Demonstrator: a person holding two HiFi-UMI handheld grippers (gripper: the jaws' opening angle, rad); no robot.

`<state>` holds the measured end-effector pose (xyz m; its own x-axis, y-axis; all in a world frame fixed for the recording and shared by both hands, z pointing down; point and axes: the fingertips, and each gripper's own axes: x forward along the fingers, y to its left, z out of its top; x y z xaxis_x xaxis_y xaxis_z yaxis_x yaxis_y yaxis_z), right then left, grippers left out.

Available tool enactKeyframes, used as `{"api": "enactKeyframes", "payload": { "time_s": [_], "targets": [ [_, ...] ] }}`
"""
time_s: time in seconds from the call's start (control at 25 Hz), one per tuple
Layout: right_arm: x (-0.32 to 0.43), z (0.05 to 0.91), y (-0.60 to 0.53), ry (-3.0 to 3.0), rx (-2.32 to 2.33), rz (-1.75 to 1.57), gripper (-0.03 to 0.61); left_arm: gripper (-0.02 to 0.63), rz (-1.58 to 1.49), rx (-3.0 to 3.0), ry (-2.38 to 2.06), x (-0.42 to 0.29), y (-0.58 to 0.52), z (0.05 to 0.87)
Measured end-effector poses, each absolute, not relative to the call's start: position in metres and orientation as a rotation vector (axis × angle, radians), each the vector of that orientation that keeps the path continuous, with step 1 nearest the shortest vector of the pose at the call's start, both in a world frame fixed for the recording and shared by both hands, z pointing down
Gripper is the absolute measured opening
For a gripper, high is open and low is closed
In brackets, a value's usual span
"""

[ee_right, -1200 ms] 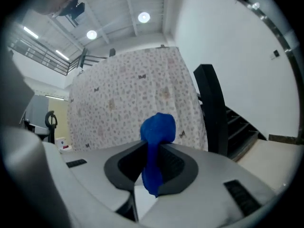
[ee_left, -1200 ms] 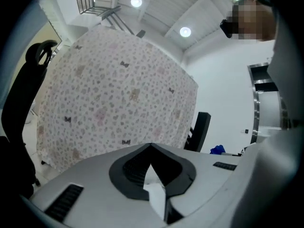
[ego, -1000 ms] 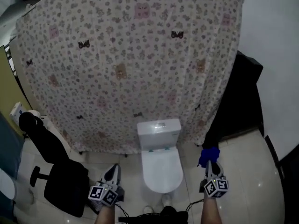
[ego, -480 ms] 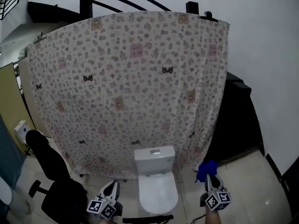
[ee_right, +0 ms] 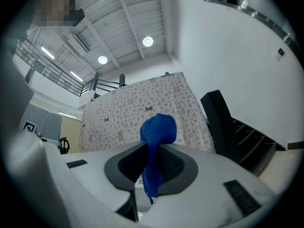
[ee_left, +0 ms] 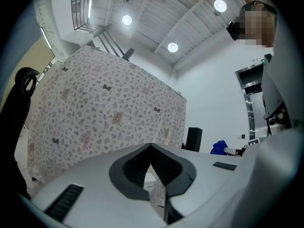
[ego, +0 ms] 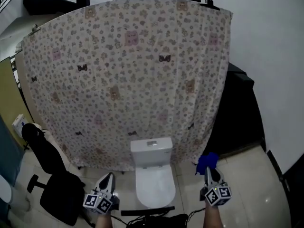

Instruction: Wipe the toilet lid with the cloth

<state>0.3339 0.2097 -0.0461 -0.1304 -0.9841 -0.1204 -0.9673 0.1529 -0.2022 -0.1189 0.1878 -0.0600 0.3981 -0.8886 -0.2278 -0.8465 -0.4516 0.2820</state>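
A white toilet with its lid [ego: 154, 185] down stands low in the middle of the head view, its tank [ego: 151, 151] against a flowered curtain. My right gripper [ego: 209, 174] is held to the right of the toilet, shut on a bunched blue cloth [ego: 206, 162] that sticks up past its tips. In the right gripper view the blue cloth [ee_right: 155, 148] hangs pinched between the jaws. My left gripper [ego: 107, 180] is held to the left of the toilet; its jaws [ee_left: 151, 172] meet with nothing between them. Both grippers are held apart from the toilet.
The flowered curtain [ego: 123, 75] spans the wall behind the toilet. A black office chair [ego: 50, 175] stands at the left on the pale tiled floor. A dark staircase side [ego: 240, 108] rises at the right. Black cables lie on the floor before the toilet.
The head view has tilted upward, so the toilet and both grippers sit lower in frame. The grippers keep their places either side of the toilet; the cloth stays gripped.
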Motion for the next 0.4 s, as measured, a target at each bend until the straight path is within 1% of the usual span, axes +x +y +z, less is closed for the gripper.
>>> {"api": "enactKeyframes", "payload": {
  "time_s": [0.4],
  "targets": [
    [0.318,-0.023,0.165,2.242,-1.945,-0.098,0.056,-0.008,-0.517,2.492,-1.608,-0.149,0.144,-0.029]
  ]
}}
